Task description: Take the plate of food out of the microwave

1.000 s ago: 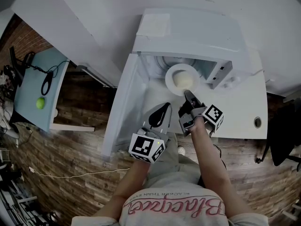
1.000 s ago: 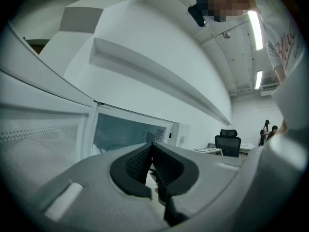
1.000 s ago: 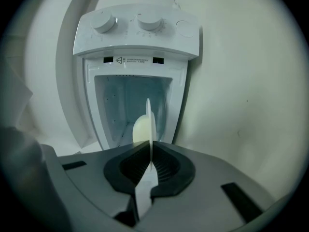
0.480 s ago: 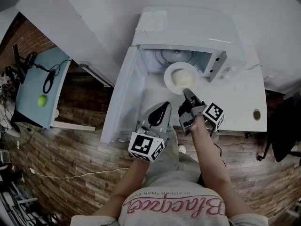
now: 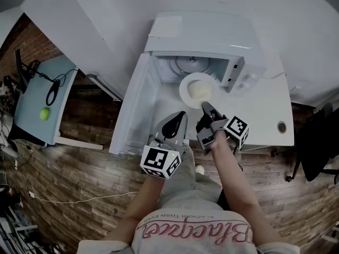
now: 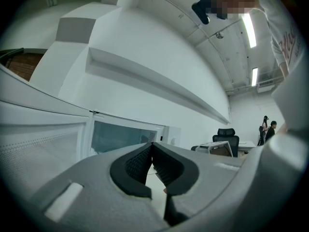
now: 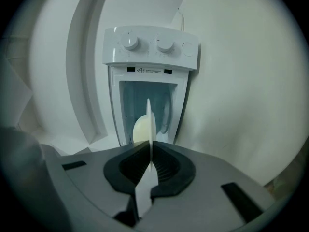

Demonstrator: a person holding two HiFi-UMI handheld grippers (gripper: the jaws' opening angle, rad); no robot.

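A white plate (image 5: 197, 90) with a pale mound of food (image 5: 201, 92) hangs just outside the mouth of the white microwave (image 5: 204, 36), over the white table (image 5: 265, 115). My right gripper (image 5: 204, 107) is shut on the plate's near rim. In the right gripper view the plate (image 7: 149, 122) stands edge-on between the pads of the right gripper (image 7: 150, 151), with the food (image 7: 140, 129) to its left and the microwave (image 7: 150, 47) behind. My left gripper (image 5: 179, 118) hovers to the left of the plate, apart from it. The left gripper (image 6: 152, 151) is shut on nothing.
The microwave door (image 5: 132, 107) stands swung open on the left, close beside my left gripper. The glass turntable (image 5: 189, 64) lies bare inside the cavity. A teal side table (image 5: 37, 94) with a green ball (image 5: 44, 114) is at the far left, and a black chair (image 5: 318, 142) at the right.
The plate has come out of the microwave cavity toward me, held by my right gripper, so the turntable now shows. My left gripper has drawn back alongside it.
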